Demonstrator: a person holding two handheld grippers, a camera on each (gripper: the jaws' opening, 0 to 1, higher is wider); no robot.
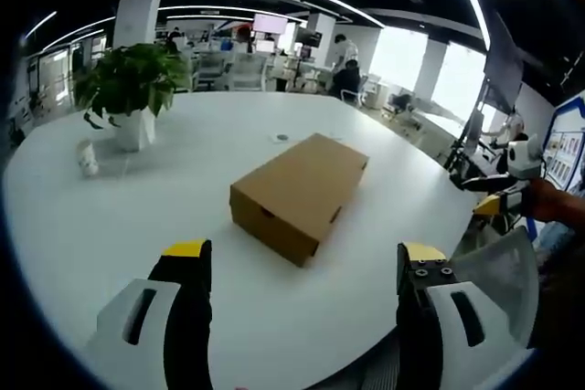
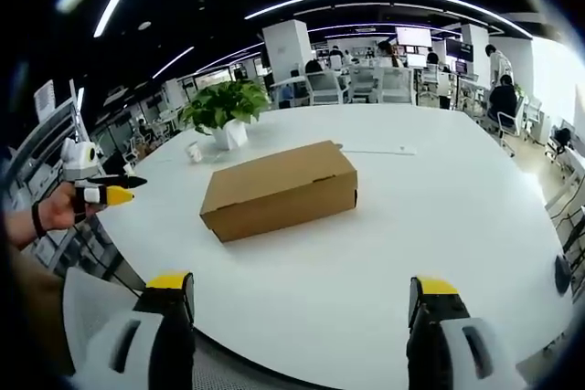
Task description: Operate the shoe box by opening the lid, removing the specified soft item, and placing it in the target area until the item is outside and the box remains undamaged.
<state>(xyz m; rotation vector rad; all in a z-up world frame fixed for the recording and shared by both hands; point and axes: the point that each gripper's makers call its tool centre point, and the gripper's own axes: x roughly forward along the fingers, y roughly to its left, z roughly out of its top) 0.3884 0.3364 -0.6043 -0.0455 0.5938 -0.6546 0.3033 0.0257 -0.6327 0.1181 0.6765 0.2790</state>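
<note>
Well inside the table (image 1: 110, 226) edges, closed shoe box (image 1: 300, 194), clear all around.

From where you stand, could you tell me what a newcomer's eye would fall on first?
First, the closed brown shoe box lying alone mid-way across the big white table. Next, the leafy potted plant in a white pot near the table's far edge. Both pairs of yellow-tipped tongs, left and right, stand open, well short of the box.
</note>
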